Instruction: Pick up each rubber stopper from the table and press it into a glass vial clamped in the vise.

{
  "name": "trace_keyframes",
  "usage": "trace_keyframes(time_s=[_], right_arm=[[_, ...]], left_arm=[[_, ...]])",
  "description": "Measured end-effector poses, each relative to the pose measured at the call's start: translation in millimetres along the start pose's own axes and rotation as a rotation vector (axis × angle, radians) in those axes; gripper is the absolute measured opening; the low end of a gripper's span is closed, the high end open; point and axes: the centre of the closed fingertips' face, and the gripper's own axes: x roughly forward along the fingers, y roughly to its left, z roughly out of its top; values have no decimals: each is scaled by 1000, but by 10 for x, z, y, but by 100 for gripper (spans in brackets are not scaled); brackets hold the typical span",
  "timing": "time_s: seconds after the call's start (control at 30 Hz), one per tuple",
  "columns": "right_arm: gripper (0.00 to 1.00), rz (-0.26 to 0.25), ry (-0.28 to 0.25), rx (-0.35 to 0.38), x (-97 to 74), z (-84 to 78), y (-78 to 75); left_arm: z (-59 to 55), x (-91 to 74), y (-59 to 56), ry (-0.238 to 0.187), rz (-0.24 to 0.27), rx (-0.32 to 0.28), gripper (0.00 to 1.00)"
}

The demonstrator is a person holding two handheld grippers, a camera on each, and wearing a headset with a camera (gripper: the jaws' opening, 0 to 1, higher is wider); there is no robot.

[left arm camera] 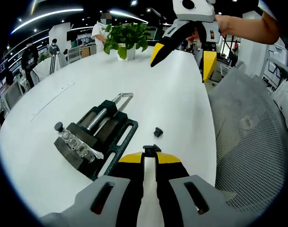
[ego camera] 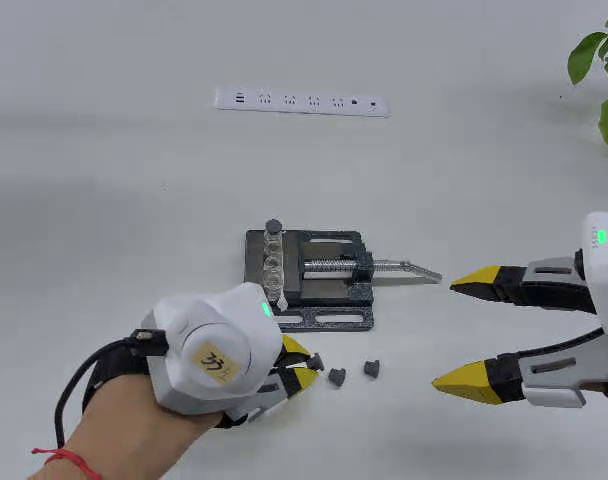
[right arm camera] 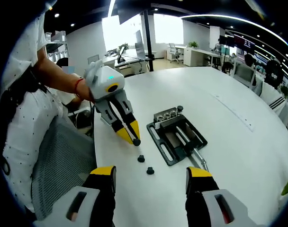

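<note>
The vise sits near the middle of the tabletop, with a short row of glass vials upright between its jaws. The vial at the far end of the row already wears a stopper; the others look open at the mouth. So one press is done and several are left.

The left gripper is low near the tabletop's near edge, just in front of the vise. Its jaws are drawn narrow and pinch a dark rubber stopper at the tips. I cannot tell whether that stopper has left the surface yet. Two more loose stoppers lie beside it toward the right, apart from each other.

The right gripper hangs toward the right edge, well apart from the vise. Its jaws are spread wide and carry nothing.

By my reckoning, this is the pickup for the second vial.
</note>
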Motion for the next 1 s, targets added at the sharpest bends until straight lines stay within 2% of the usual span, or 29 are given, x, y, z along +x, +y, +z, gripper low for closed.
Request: trace_keyframes(time_s=[0.1,0.3,0.47,0.63,0.8,1.0], right_arm=[[54,28,-4,-23,37,108,66],[47,88,-62,-43,68,408,174],[35,157,-81,-65,87,558,295],[26,198,-70,-100,133,596,378],[19,239,-74,-106,144,650,457],[13,259,-65,-121,155,675,492]], left_arm=[[173,-111,-33,-28,-4,34,5],[468,-319,-114,-79,-15,91,5],[636,-423,-199,-112,-29,126,5],[706,-477,-265,-127,-38,155,5],[773,-516,-290,-151,-40,154,5],[794,-535,-287,-159,-39,161,5]])
